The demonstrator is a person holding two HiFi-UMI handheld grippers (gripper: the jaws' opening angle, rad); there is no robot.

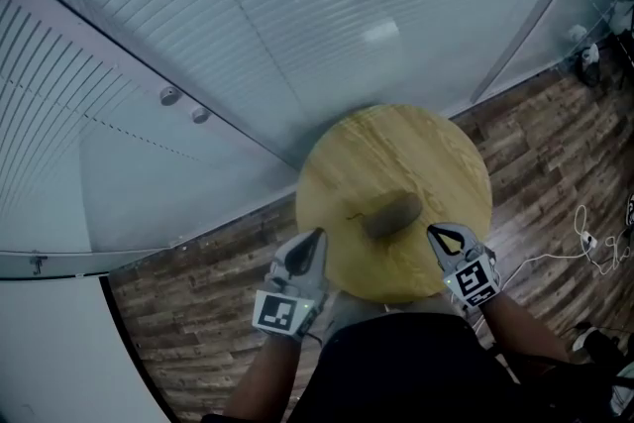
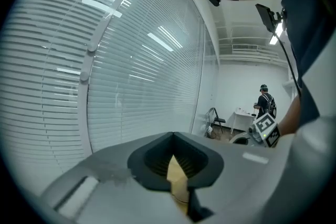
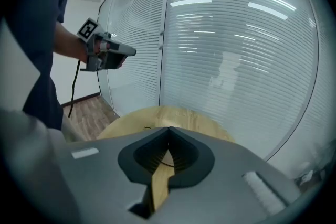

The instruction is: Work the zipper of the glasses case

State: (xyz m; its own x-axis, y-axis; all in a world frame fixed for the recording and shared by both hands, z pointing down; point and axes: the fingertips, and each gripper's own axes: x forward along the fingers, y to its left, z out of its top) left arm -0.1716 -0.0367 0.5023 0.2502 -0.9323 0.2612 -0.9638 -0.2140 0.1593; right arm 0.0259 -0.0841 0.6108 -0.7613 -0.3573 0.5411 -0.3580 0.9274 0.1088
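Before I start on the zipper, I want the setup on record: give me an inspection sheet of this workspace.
Surface: round wooden table.
Job's things: glasses case lying on the table, touched by neither gripper.
Clutter: nothing seen.
Grippers: left gripper and right gripper both shut, empty, at the table's near edge.
Cables: white cable on the floor, right side.
Surroundings: glass wall with blinds; wood-pattern floor.

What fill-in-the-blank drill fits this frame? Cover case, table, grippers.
1. The glasses case lies on a ____ wooden table.
2. The left gripper and the right gripper both have their jaws ____.
3. The case is held by ____ gripper.
Missing words: round; shut; neither.
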